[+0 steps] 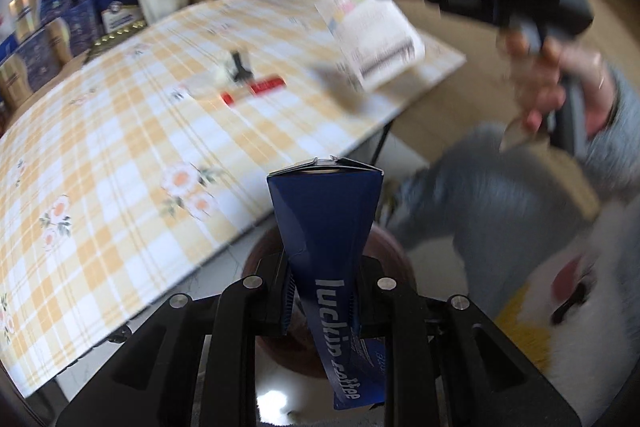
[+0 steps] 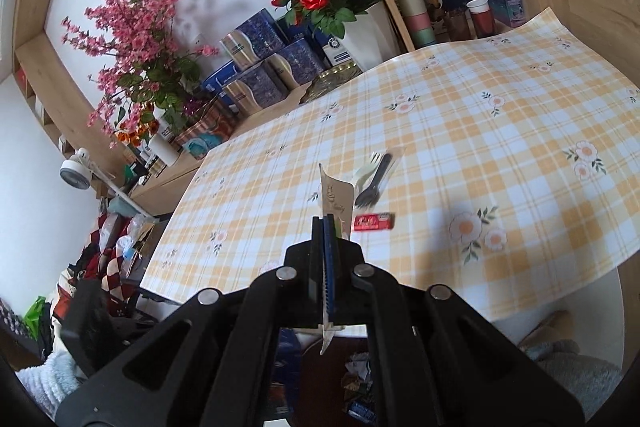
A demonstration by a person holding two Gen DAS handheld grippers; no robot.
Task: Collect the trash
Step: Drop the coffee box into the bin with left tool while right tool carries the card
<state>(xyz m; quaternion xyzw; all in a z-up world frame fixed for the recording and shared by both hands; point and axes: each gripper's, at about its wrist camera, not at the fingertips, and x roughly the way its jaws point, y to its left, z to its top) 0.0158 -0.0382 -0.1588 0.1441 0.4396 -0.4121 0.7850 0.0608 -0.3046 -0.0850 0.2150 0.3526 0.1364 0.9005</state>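
Left tongs (image 1: 322, 301): you held them closed on a blue coffee packet (image 1: 326, 223), over the edge of the surface (image 1: 100, 163), with a brown bin (image 1: 386, 247) just below.
Right tongs (image 2: 329, 247): you held them closed on a thin paper receipt (image 2: 338, 197), seen on edge, above the near part of the surface.
Receipt in the left view: it hung in the air (image 1: 370, 27), blurred, at the tip of your right tool.
Fork packet (image 2: 376, 177): a clear sleeve with a black fork lay in the middle of the checked cloth.
Red wrapper (image 2: 374, 221): it lay just beside the fork packet, on the nearer side.
Bin content: crumpled trash (image 2: 358, 371) showed under the right tongs.
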